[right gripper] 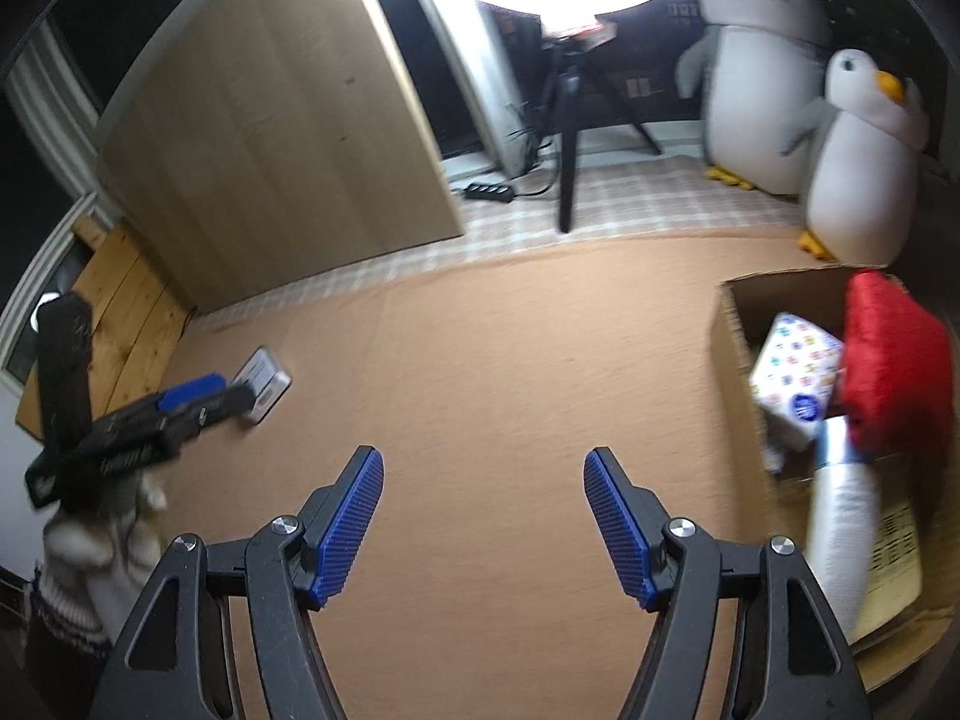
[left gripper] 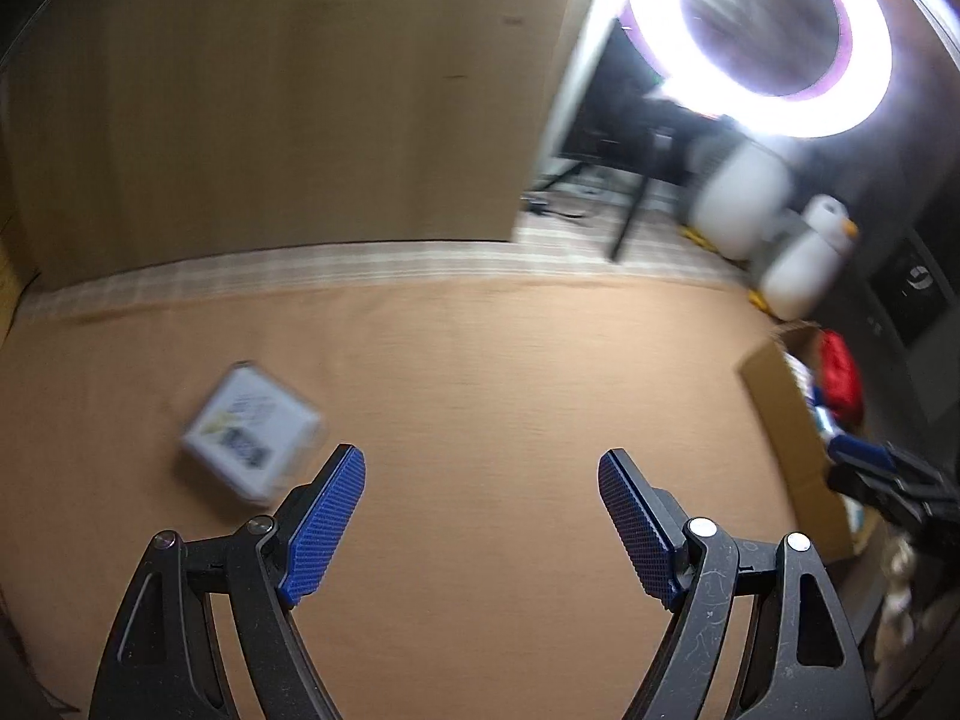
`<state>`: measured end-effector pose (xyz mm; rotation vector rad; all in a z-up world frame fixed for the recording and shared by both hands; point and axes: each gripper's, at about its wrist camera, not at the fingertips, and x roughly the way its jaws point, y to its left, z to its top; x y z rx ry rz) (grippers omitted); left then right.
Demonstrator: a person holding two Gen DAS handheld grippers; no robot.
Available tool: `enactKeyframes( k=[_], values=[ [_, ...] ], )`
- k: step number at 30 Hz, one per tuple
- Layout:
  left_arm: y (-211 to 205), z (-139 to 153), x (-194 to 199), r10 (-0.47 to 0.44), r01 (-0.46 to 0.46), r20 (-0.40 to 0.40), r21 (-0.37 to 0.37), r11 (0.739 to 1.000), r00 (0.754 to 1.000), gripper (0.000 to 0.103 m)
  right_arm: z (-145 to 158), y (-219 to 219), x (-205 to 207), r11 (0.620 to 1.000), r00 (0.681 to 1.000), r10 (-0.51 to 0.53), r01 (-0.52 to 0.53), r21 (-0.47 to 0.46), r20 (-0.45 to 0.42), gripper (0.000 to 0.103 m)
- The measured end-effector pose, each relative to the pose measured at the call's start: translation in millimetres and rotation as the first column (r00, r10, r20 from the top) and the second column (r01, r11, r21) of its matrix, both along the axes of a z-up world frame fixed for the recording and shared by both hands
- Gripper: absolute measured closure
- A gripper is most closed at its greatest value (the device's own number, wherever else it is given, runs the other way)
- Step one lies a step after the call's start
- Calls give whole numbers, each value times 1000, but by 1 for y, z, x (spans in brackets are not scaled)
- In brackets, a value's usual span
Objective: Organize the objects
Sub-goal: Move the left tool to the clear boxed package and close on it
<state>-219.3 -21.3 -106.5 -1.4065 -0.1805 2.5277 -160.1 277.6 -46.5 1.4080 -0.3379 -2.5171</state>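
Note:
A small white box (left gripper: 252, 435) with a printed label lies on the orange mat (left gripper: 480, 372), just ahead and left of my open, empty left gripper (left gripper: 481, 468). The same box shows in the right wrist view (right gripper: 261, 384), where the left gripper (right gripper: 198, 399) hovers next to it. My right gripper (right gripper: 483, 468) is open and empty over the mat (right gripper: 480, 360). A cardboard box (right gripper: 735, 330) at the right holds a red pouch (right gripper: 894, 360), a patterned white packet (right gripper: 792, 372) and a white bottle (right gripper: 843, 516). It also shows in the left wrist view (left gripper: 780, 420).
A wooden cabinet (right gripper: 276, 120) stands at the back left. A ring light on a black tripod (right gripper: 567, 138) and two plush penguins (right gripper: 858, 168) stand at the back on a checked rug (right gripper: 600, 204). A power strip (right gripper: 489, 192) lies by the cabinet.

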Motion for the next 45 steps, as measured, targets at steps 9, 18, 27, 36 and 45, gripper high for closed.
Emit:
enactKeyframes(
  k=[9, 18, 27, 36, 45],
  values=[
    [-82, -23, -38, 116, -116, 55, -6, 993, 992, 20, -8, -37, 9, 1000, 999, 13, -13, -6, 38, 37],
    [-126, -53, -76, 190, -199, 128, 57, 978, 973, 21, -12, -53, 10, 1000, 998, 9, -8, -10, 63, 37],
    [-134, -75, -95, 187, -206, 176, 94, 974, 966, 25, -13, -58, 6, 1000, 997, 11, -12, 9, 80, 37],
    [-132, -81, -95, 176, -200, 192, 117, 973, 966, 43, -15, -60, -3, 999, 995, 25, -27, 21, 92, 37],
    [-120, -83, -81, 167, -196, 200, 137, 971, 965, 54, -16, -69, -10, 998, 994, 52, -53, 16, 97, 37]
  ],
)
